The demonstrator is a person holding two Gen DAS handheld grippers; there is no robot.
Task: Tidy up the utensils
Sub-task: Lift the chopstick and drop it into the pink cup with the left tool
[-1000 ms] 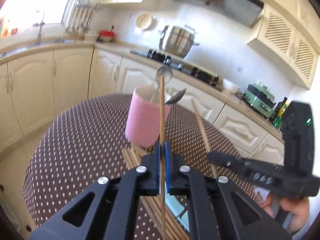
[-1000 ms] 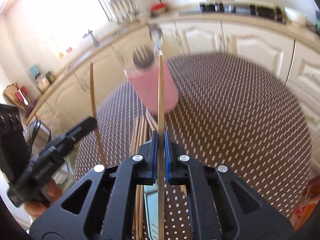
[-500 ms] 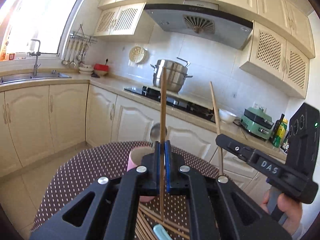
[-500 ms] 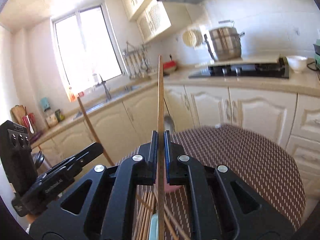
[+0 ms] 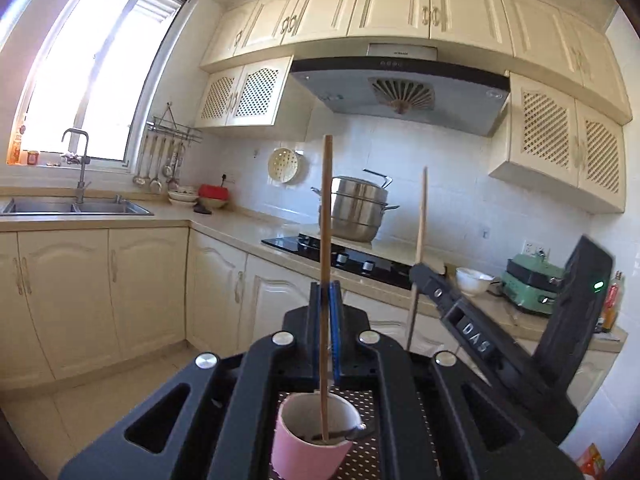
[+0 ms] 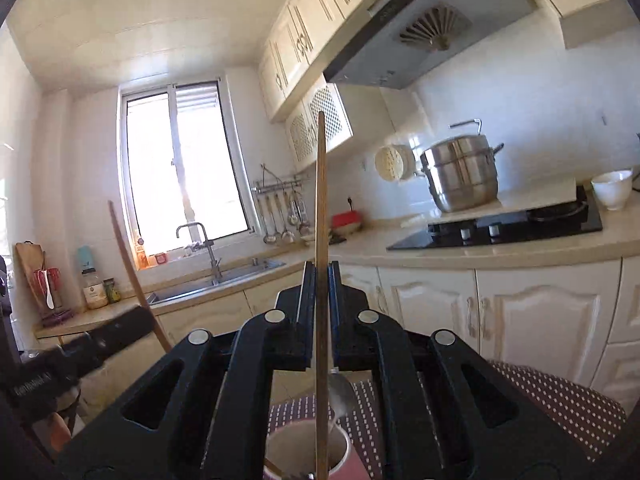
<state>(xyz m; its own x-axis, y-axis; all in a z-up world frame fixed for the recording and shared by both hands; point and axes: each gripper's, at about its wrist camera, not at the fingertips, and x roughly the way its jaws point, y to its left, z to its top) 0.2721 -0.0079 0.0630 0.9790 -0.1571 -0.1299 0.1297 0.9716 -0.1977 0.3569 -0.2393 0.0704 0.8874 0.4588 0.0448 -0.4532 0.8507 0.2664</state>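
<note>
So both black tools are clenched: the left tool (image 5: 325,292) on one slim round wooden chopstick (image 5: 326,240), the right tool (image 6: 320,276) on another wooden chopstick (image 6: 320,220), tips inside the smooth pink cylindrical cup (image 5: 304,452) on the brown polka-dot worktop (image 6: 552,400); a steel spoon (image 6: 340,392) crowds it.

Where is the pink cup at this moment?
In the left wrist view the pink cup stands at the bottom centre, on the dotted tablecloth, directly below the left gripper. The wooden chopstick held by that gripper reaches down into its opening.

Two wooden chopsticks (image 5: 326,216) (image 6: 320,216) stand upright above a pink cup (image 5: 308,444) holding a metal spoon (image 6: 340,392).
</note>
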